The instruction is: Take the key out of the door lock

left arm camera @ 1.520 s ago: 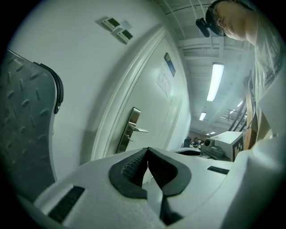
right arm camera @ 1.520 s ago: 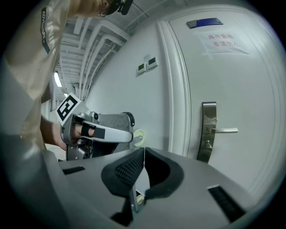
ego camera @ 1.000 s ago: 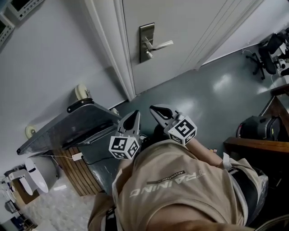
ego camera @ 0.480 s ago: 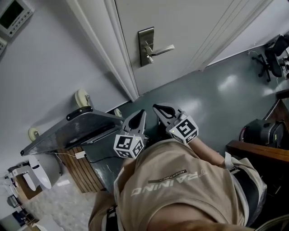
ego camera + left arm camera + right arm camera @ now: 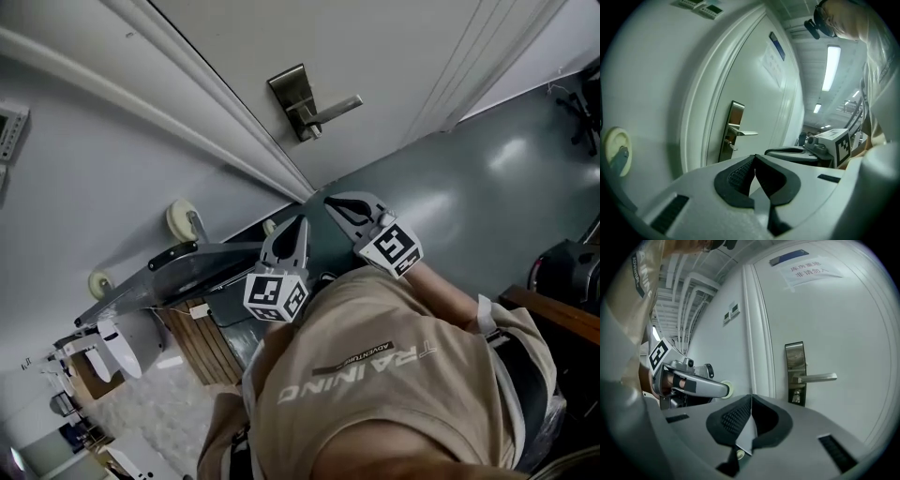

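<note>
A steel lock plate (image 5: 292, 97) with a lever handle (image 5: 335, 106) is set in the pale door (image 5: 403, 47). A small key (image 5: 797, 398) sticks out of the plate under the lever; it also shows as the key (image 5: 732, 147) in the left gripper view. My left gripper (image 5: 299, 223) and right gripper (image 5: 331, 201) are held side by side in front of my chest, both pointing at the door and well short of the lock. Both are shut, jaws together, with nothing between them. The left gripper (image 5: 753, 158) and right gripper (image 5: 751, 398) have the lock ahead of their tips.
A grey wheeled cart (image 5: 183, 265) stands against the wall at the left, with a wooden slatted crate (image 5: 202, 342) under it. The door frame (image 5: 216, 141) runs beside the lock. A paper notice (image 5: 812, 269) hangs high on the door. A dark bag (image 5: 567, 267) sits at the right.
The head view has swung, so the door and lock now sit more slanted and closer in it. Both grippers have edged slightly up toward the door. Their jaws stayed shut.
</note>
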Tool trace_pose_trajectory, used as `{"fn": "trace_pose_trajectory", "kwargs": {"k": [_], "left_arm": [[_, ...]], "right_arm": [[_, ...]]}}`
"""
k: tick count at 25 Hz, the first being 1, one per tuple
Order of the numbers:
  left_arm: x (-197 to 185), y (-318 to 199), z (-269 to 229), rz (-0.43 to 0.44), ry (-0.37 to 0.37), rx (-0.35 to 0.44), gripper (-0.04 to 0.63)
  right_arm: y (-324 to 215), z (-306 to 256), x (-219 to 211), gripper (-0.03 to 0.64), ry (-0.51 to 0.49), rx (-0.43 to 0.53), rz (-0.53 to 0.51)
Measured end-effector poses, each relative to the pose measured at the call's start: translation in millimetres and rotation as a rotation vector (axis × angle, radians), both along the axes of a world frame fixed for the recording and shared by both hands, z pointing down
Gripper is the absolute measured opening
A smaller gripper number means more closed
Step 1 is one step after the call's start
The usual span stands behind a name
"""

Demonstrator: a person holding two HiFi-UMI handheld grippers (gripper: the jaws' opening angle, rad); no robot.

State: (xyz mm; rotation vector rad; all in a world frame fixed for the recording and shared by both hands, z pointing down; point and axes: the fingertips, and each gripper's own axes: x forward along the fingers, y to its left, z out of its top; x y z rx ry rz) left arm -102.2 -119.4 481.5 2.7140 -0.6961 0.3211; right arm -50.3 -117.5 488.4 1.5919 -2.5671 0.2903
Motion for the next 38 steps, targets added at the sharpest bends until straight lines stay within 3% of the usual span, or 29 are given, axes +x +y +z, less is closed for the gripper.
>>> {"fn": "trace_pose_trajectory", "kwargs": {"k": [9, 15, 20, 25, 28, 31, 38], "left_arm": [[22, -30, -7, -0.083, -0.003, 0.037, 0.006], [34, -24, 0, -0.091, -0.008, 0.009, 0.006], [26, -28, 5, -0.097, -0.035, -0.006, 0.006], [29, -36, -2, -0.101, -0.014, 0.022, 0.006], [40, -30, -5, -0.073, -0.003, 0.021, 0.006], [48, -28, -18, -0.052, 0.000, 0.076, 0.006], [38, -37, -15, -0.088, -0.010, 0.077, 0.006]], "right_arm": [[-39, 11, 45, 0.015, -0.020, 0.015, -0.011], [-31, 43, 56, 0.015, -0.041, -0.087, -0.014], [-36, 41, 56, 0.015, -0.185, -0.121, 0.029], [-30, 39, 47, 0.015, -0.067, -0.085, -0.025], [-24, 38, 49, 0.015, -0.090, -0.101, -0.021], [-26, 34, 55, 0.015, -0.073, -0.096, -0.012], [-29, 33, 54, 0.015, -0.027, -0.056, -0.011]]}}
